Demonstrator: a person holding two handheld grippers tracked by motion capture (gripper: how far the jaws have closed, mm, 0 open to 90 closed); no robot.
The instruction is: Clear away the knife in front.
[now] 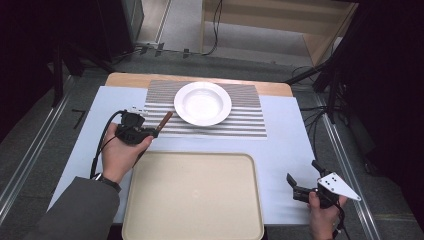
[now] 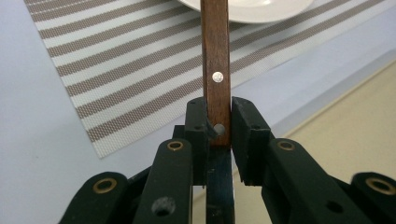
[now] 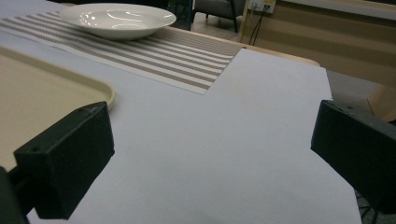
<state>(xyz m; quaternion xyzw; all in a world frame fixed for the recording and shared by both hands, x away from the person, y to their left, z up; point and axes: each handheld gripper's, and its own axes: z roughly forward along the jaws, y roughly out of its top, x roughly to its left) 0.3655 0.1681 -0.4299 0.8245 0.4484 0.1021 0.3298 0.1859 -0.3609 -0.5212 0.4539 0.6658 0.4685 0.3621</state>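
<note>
My left gripper (image 1: 154,132) is shut on a utensil with a brown wooden handle (image 1: 165,120), over the left edge of the striped placemat (image 1: 245,122). In the left gripper view the riveted handle (image 2: 215,60) sticks out forward from between the pads toward the white plate (image 2: 247,9), and a dark blade runs back under the gripper (image 2: 218,126). The plate (image 1: 202,103) sits on the placemat, nothing in it. My right gripper (image 1: 303,172) rests open at the table's near right, its gripper (image 3: 210,154) jaws wide apart over bare white table.
A beige tray (image 1: 192,156) lies at the near middle, just right of my left hand. It appears at the left in the right gripper view (image 3: 46,88). The white cover ends at the table's right edge (image 1: 300,120). Cables lie on the floor beyond.
</note>
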